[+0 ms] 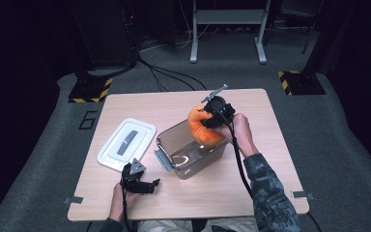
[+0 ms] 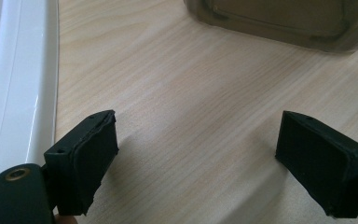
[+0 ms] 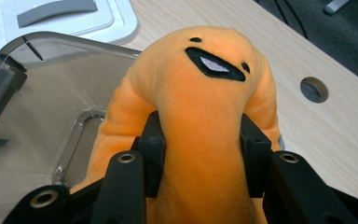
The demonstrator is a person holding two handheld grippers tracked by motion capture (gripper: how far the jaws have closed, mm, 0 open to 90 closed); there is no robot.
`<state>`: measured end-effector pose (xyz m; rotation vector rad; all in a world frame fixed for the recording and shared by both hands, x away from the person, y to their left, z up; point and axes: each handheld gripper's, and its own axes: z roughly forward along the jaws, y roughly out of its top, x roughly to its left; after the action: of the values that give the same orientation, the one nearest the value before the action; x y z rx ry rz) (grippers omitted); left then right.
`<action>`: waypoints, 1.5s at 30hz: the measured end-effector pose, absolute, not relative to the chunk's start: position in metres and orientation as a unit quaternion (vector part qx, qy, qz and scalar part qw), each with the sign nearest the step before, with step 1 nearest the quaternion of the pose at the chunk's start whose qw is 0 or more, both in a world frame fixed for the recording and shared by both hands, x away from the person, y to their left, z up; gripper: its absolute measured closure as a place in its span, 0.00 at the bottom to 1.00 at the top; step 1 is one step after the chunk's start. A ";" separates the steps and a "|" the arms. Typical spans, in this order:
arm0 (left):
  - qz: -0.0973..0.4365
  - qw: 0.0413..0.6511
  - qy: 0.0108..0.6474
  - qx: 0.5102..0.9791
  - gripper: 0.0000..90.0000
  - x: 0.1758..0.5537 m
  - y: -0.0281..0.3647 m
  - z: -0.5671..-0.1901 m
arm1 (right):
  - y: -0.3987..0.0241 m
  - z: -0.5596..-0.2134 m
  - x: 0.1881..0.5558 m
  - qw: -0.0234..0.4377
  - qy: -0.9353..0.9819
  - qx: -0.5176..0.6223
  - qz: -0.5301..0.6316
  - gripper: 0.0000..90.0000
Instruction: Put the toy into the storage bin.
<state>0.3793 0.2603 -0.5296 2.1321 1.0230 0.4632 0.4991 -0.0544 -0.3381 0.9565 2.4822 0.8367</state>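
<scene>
Right gripper (image 1: 211, 116): jaws pinch an orange plush toy (image 3: 200, 107) by its middle, the fabric bulging between the pads.
Plush toy: held at the far right rim of a clear smoky plastic container (image 1: 189, 150), partly over its opening; a stitched black mouth and two dot eyes face the right gripper view.
Container: open, standing mid-table on the pale wooden table (image 1: 251, 188).
Lid (image 1: 126, 143): white with a grey handle, lying flat just left of the container.
Left gripper (image 2: 196, 154): jaws spread wide over bare wood near the table's front edge, nothing between them.
</scene>
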 end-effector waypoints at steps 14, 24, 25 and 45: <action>0.180 0.358 0.397 0.826 0.13 0.379 0.260 -0.530 | -0.053 -0.351 0.501 0.161 0.880 0.338 0.291 0.68; 0.180 0.360 0.398 0.824 0.13 0.379 0.260 -0.530 | -0.051 -0.360 0.502 0.152 0.881 0.343 0.287 0.68; 0.180 0.360 0.398 0.824 0.13 0.379 0.260 -0.530 | -0.051 -0.362 0.503 0.150 0.882 0.343 0.285 0.67; 0.180 0.360 0.398 0.824 0.13 0.379 0.260 -0.530 | -0.047 -0.389 0.513 0.106 0.886 0.366 0.263 0.65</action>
<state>0.3793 0.2600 -0.5299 2.1256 1.0269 0.4637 0.5134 -0.0469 -0.3893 1.0779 2.6109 0.7740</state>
